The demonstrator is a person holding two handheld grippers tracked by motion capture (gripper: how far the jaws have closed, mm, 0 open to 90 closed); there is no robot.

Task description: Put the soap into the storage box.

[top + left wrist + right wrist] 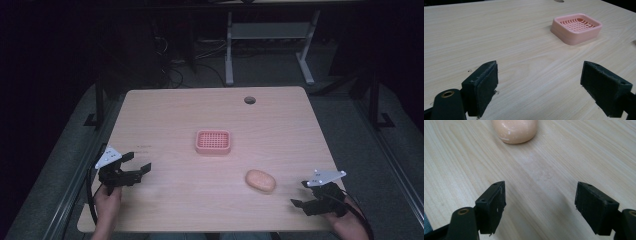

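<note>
Smooth peach-orange oval bar of soap (260,180) lying flat on pale wood-grain tabletop (175,115), front-right part, just left of right gripper (304,194). In right gripper view same soap (515,130) dead ahead at top, a few pale flecks on its glossy skin, well beyond the black pads (495,206).

Right gripper: jaws spread wide, nothing between them, low over table near front-right edge, pointed left toward soap. Not touching it.

Pink rectangular plastic soap dish w/ slotted grid top (213,141) sitting near table centre, behind and left of soap, apart from it. Empty. In left gripper view dish (576,28) upper right, upright, grid clear.

Left gripper (136,168): also wide open, holding nothing, front-left of table, aimed right, well apart from dish and soap alike.

Step in hand, by the look of it: approach, pre-grasp. Likely job: soap into dish; nothing picked up yet. Next move prob. calls for: right gripper fwd so pads straddle soap across narrow width, close gently (slick, rounded, could squirt out), lift, carry back-left, set down on grid. Left gripper poss. to steady dish, light plastic, may slide.

Surface: light wood laminate, bare apart from the two items; round dark cable hole (249,100) near far edge. Faint smudge marks on wood ahead of right pads.

Room: dim; grey floor, white desk-frame legs (228,50) and tangled cables (172,62) beyond table.
</note>
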